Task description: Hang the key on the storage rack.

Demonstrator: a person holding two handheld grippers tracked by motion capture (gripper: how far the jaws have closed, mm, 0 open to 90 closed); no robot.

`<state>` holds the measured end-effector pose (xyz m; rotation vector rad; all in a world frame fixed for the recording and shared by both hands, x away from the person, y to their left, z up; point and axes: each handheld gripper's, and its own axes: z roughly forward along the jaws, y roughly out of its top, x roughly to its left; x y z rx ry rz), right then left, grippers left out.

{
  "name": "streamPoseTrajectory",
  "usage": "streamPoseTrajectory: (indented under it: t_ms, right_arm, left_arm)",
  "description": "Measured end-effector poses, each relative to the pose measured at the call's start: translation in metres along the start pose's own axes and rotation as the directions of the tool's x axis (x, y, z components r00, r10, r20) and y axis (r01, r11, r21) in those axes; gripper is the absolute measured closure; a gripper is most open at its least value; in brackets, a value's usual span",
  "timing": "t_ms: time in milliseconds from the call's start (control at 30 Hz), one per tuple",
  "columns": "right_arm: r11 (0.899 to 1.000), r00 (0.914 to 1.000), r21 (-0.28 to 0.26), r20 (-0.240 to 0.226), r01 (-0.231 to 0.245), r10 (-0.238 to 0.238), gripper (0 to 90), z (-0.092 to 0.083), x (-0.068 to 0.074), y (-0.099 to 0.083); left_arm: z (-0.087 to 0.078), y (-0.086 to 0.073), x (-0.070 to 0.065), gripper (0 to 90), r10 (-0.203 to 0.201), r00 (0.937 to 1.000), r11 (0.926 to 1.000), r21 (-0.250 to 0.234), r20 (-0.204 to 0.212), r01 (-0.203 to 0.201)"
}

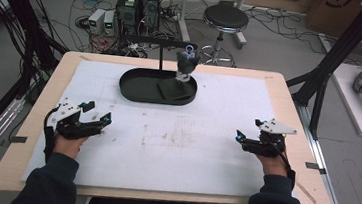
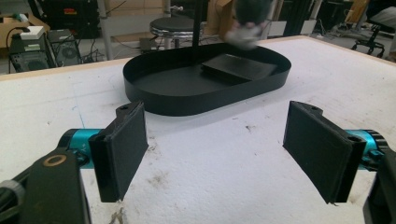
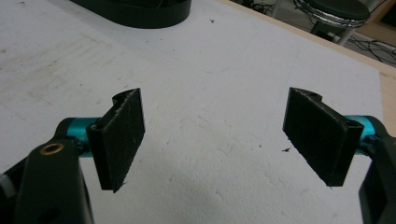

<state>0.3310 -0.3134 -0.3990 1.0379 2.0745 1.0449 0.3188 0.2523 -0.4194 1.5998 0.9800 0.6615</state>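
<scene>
Both units rest on the table [image 1: 110, 185] with jaws apart and nothing held: the left hand-held gripper [image 1: 98, 119] and the right hand-held gripper [image 1: 247, 131]. This appears to be the starting step. The next move likely calls for a forward reach to the black tray [image 1: 134, 93] at the far middle, where a small grey object [image 1: 186, 65] hangs from a stand.

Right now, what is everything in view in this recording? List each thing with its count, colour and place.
Table: one, light wood, under a white sheet.
Sheet: one, white, stained, covers most of the table.
Tray: one, black, oval, far middle of the sheet.
Slab: one, black, flat, in the tray's right half.
Stand: one, black post with a crossbar, rising from the tray.
Toy: one, grey and white, hanging from the crossbar over the tray.
Stool: one, black seat, on the floor beyond the table.
Computers: two, dark, on the floor at the far left.
Left tool: one, black, open, near left of the sheet.
Right tool: one, black, open, near right.
</scene>
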Motion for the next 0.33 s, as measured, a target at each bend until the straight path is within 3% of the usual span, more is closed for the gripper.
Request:
streamPoseTrajectory:
  t_ms: [333]
  right_arm:
    - [1.0,1.0,0.009,0.003,-0.004,0.004,21.2,0.0016,-0.0009,-0.0021]
  left_arm:
    - [0.001,-0.0001,-0.0001,21.5,0.0,1.0,1.0,0.003,-0.002,0.001]
